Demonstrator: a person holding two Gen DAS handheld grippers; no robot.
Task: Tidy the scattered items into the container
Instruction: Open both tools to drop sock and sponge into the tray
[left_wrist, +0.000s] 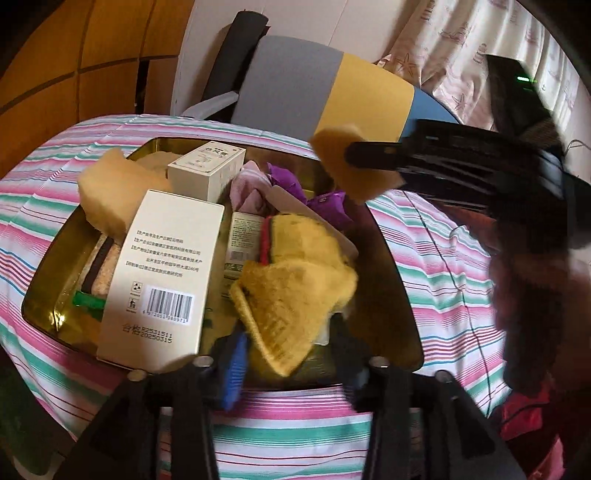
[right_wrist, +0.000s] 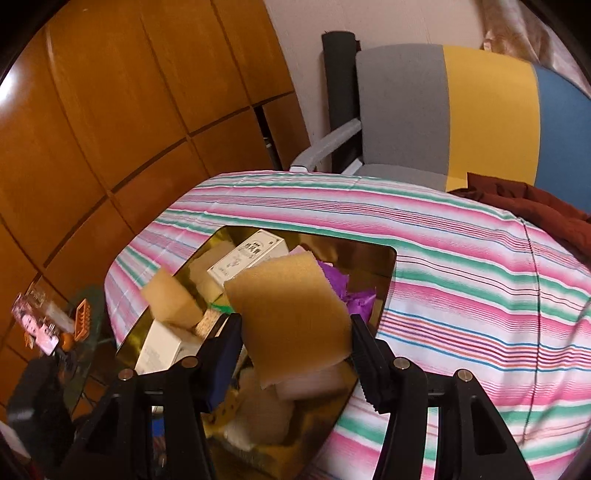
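sitting on the striped cloth (right_wrist: 461, 266), the gold tin (left_wrist: 399, 280) is already crowded: a big box (left_wrist: 162, 273) leans at its near left, a small box (left_wrist: 207, 166) stands at the far side, a yellow cloth (left_wrist: 295, 295) is heaped in the middle, purple scraps (left_wrist: 325, 206) lie at the far right, and a sponge (left_wrist: 107, 192) props against the far left wall.

the thing in hand is the foam pad (right_wrist: 291, 317). the right gripper (right_wrist: 291, 354) has its jaws closed on the pad's two side edges, holding it in the air over the tin's near right part, not yet touching the pile. it looks very light, soft and springy, rough enough not to slip; i judge an edge pinch like this suits it, though squeezing it hard would only bow it. dropped, it would likely bounce or perch on the heap rather than settle, so a low release over a gap seems wise.

the left gripper (left_wrist: 291, 362) hangs over the tin's near rim with its jaws spread and nothing between them.

the left view alone shows the right gripper from the side, its finger across the pad, and the barcode side of the big box. the right view alone shows the pad's broad face, a dark red cloth (right_wrist: 532, 206) at the far right of the table, and a phone (right_wrist: 35, 325) low at the left.
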